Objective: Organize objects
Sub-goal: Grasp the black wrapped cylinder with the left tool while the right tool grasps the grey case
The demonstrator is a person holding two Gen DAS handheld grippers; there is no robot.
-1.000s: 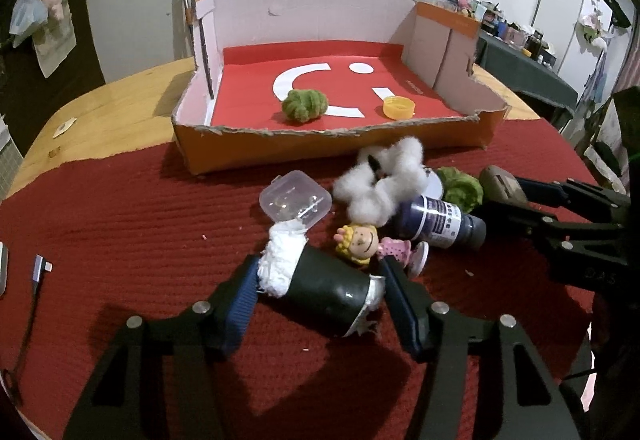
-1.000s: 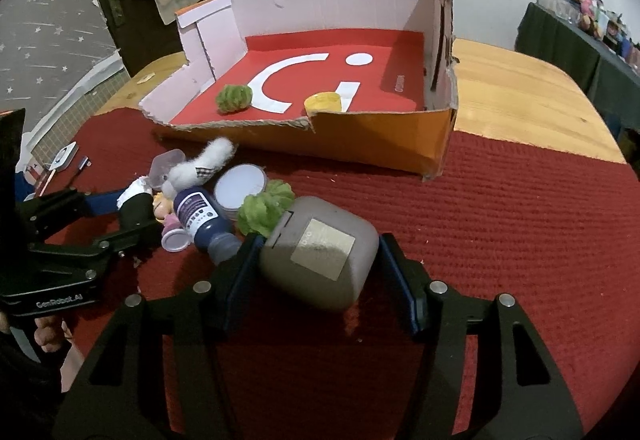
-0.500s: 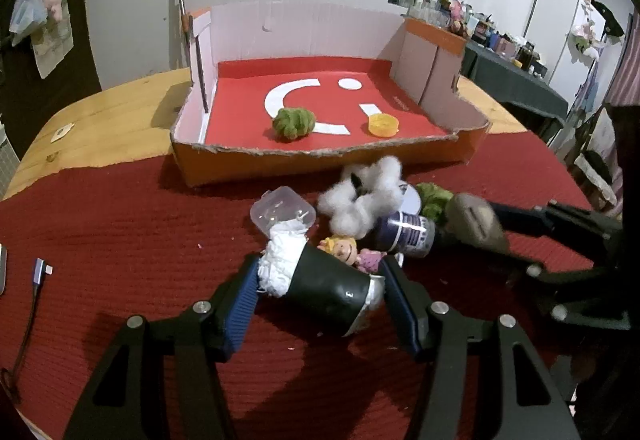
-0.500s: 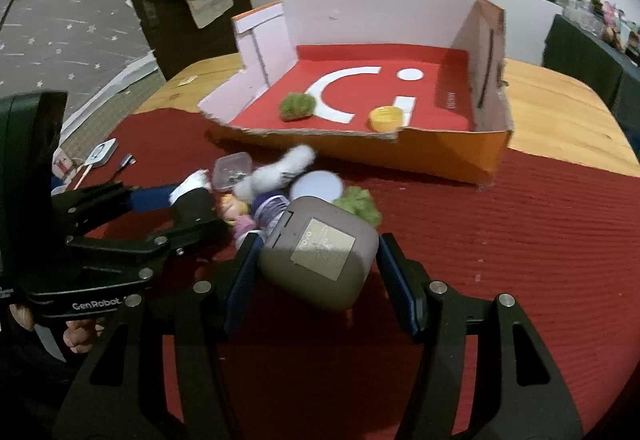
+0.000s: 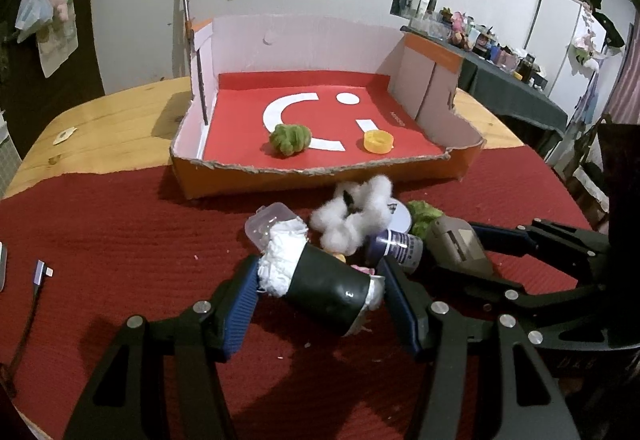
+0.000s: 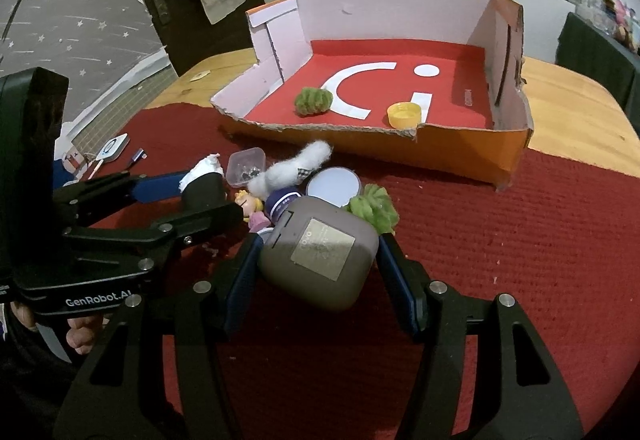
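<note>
Round wooden table point(image 5: 120, 124), red woven cloth point(image 5: 120, 240), torn red-floored cardboard box point(image 5: 320, 170) at far side.

Left view: left gripper point(image 5: 316, 296) clamps black white-stuffed cylinder point(image 5: 320, 288), now raised off the cloth.

Right view: right gripper point(image 6: 318, 260) grips taupe rounded case point(image 6: 320, 252), lifted clear of the pile. Both look ready to go into the box.

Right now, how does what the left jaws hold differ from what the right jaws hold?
The black cylinder is dark, glossy and round, with white fluff at both ends; the grey case is matte, boxy with rounded corners, and bears a square label. Both are clamped between blue pads, over the red cloth.
</note>
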